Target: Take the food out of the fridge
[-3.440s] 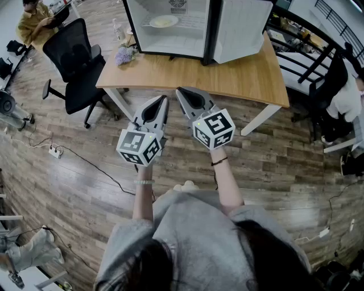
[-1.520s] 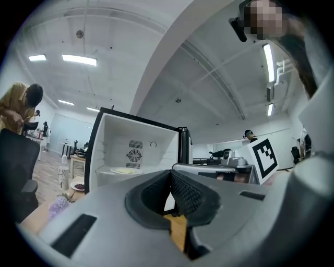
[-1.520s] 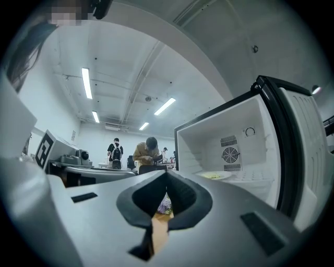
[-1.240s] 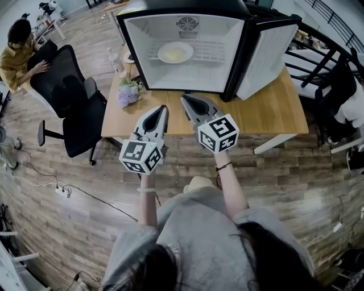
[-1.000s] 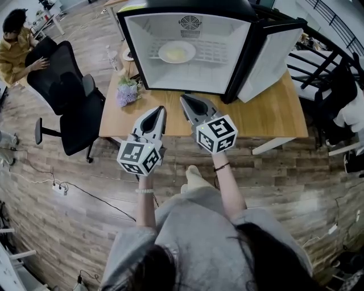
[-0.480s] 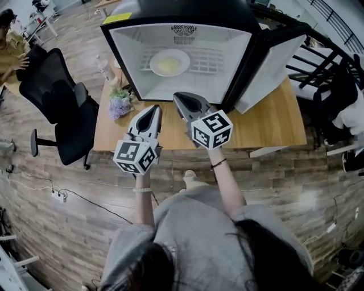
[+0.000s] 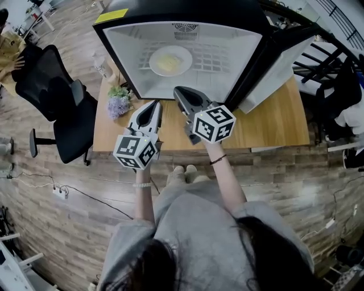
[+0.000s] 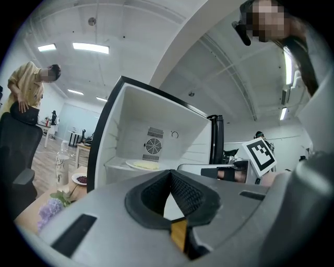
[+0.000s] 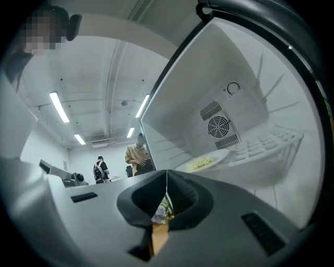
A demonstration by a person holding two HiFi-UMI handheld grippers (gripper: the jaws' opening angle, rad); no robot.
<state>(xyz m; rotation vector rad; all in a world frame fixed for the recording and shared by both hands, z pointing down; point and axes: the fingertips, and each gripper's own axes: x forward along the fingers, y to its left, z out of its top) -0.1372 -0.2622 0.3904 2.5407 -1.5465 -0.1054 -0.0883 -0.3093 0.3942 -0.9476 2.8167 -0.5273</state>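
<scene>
Where the jaws point: open fridge (image 7: 129,59) — plate (image 7: 154,55) of pale food (image 7: 169,63) inside.
Left gripper (image 7: 154,105), right gripper (image 7: 180,91): pinched together, empty.
Writing: yellow sticker (image 7: 111,15) atop fridge, unreadable.

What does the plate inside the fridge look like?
The plate is round, white and shallow, and it looks smooth and hard. Some flat, pale yellow food lies in its middle. The plate sits level on the white wire shelf inside the open fridge, towards the shelf's left side, just in front of the fan vent. Only the shelf and the food touch it.
</scene>
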